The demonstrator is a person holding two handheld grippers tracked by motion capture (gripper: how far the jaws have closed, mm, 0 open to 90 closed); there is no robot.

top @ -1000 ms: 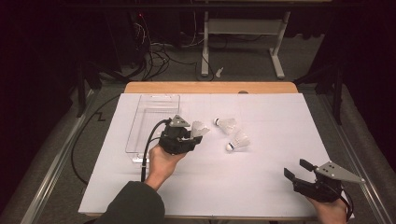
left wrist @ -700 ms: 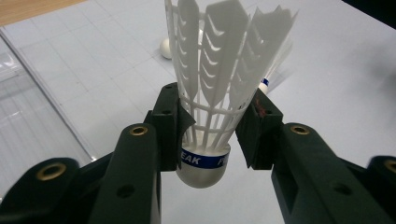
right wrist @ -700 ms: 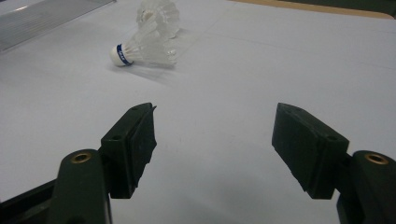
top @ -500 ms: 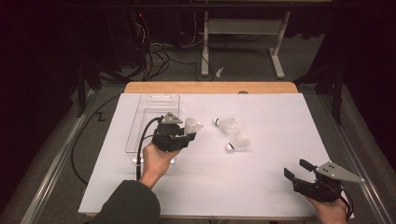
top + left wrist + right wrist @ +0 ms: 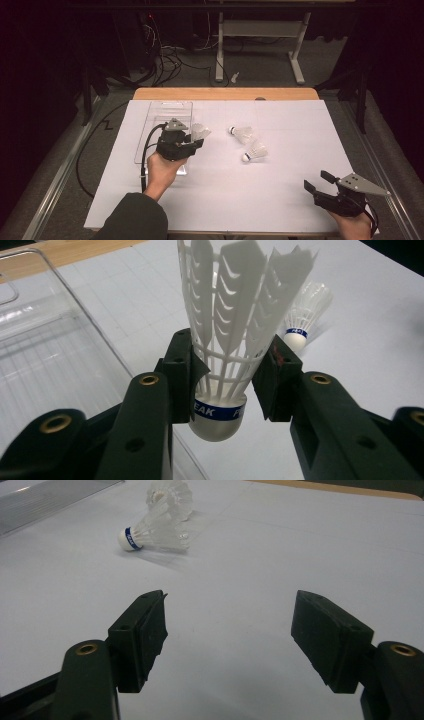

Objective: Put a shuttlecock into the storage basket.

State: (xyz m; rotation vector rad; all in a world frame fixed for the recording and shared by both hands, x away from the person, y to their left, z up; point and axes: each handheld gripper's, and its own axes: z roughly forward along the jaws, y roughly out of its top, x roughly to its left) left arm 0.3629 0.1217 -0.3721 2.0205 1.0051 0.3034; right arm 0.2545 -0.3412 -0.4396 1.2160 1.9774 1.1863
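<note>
Surface: a white sheet (image 5: 220, 200) covers the table, a wooden edge at the far side, dark floor with cables and a metal stand beyond.
Held shuttlecock: the left gripper (image 5: 227, 375) is clamped on a white shuttlecock (image 5: 225, 340) low on its skirt, just above the blue-banded cork; feathers point away from the hand, cork towards it. In the high view it sits about 10 o'clock of the sheet's middle, at the near right corner of the clear tray (image 5: 160, 112).
Why so held: gripping the stiff ribbed base likely spares the feathers and leaves the cork free to go into the tray first.
Tray: clear plastic, at 9 o'clock of the gripper, apparently the destination.
Loose shuttlecocks: two (image 5: 243, 134) (image 5: 256, 151) lie on their sides around 1 o'clock of centre, well apart from the tray.
Right gripper: right gripper (image 5: 320, 184) rests at 4 o'clock, jaws apart, nothing between them.
Obstacles: the tray's near wall stands between shuttlecock and tray floor; otherwise nothing blocks.
</note>
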